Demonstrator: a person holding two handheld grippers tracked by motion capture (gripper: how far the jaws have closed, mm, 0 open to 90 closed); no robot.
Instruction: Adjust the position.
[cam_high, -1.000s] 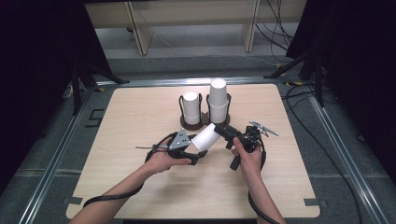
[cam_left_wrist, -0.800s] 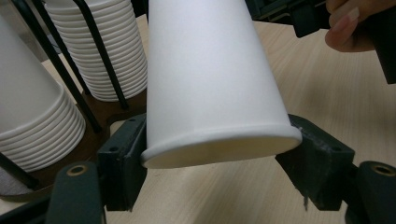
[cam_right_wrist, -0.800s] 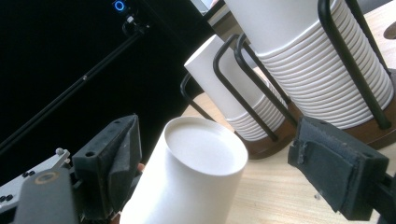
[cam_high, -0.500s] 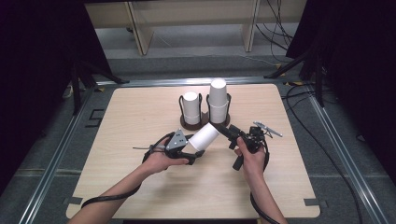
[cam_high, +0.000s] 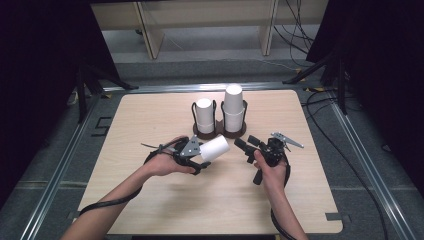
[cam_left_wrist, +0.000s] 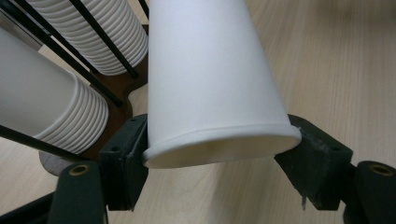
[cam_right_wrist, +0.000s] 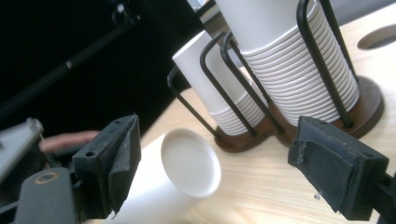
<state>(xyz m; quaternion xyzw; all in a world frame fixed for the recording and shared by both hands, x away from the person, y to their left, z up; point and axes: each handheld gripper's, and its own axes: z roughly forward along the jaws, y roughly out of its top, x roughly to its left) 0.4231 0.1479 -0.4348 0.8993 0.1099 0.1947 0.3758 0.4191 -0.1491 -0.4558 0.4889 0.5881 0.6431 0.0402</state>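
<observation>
High view: pale wooden counter (cam_high: 150, 125), dark room behind; left hand-held gripper (cam_high: 200, 156) pinches a paper cup (cam_high: 215, 148), right hand-held gripper (cam_high: 245, 146) gapes empty. Right gripper view reveals the cup's base.

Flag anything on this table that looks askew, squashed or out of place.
One paper cup lies on its side, clamped at the rim in the left tongs; the squeeze has flattened its mouth into an oval. The two cup stacks stand upright in their wire holder. Nothing looks spilled.
</observation>
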